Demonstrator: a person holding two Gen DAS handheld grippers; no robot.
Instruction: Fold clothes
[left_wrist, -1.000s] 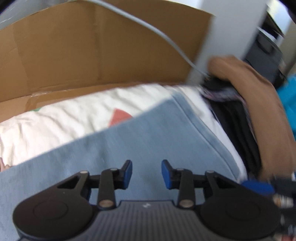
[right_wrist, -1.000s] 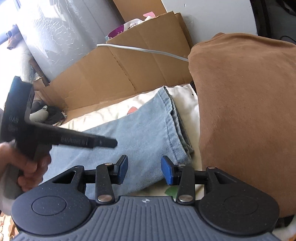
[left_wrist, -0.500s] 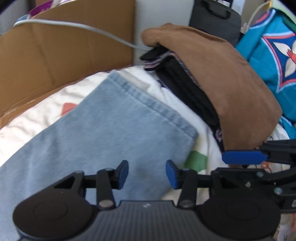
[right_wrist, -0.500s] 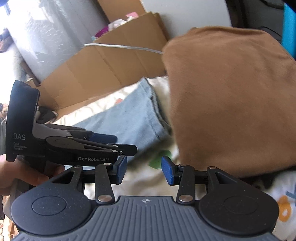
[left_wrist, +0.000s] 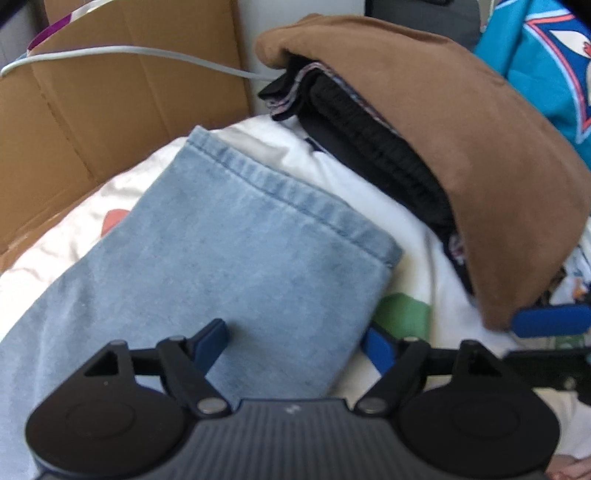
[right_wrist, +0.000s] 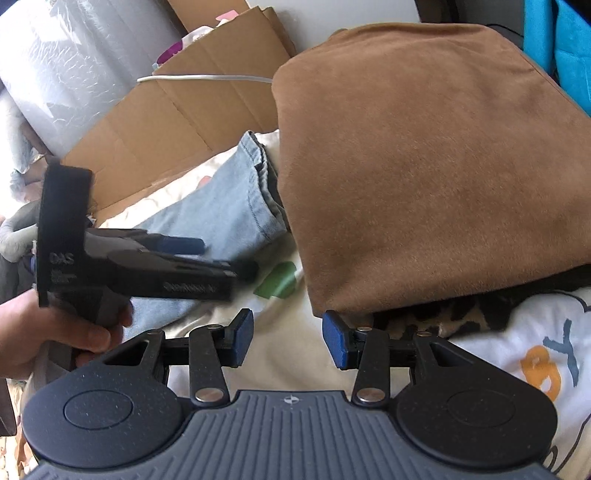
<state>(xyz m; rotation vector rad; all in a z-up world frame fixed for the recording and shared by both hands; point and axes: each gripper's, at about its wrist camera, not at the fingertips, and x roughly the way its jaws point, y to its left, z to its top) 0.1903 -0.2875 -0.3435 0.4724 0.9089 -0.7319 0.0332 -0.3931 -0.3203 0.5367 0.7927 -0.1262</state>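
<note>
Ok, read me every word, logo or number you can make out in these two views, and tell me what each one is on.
"DAS" (blurred, likely): black side plate of the left gripper, seen from the right wrist view.
Small lines under it: too blurred to read.
White print on that gripper's lower bar: too blurred to read.
Orange and blue letters, roughly "o" and "X": white printed fabric at the lower right; word cut off.
Small white mark on each gripper's grey base: a symbol, not text.

Two grippers (left_wrist: 295, 345) (right_wrist: 288, 334), one jeans (left_wrist: 229, 258).
</note>
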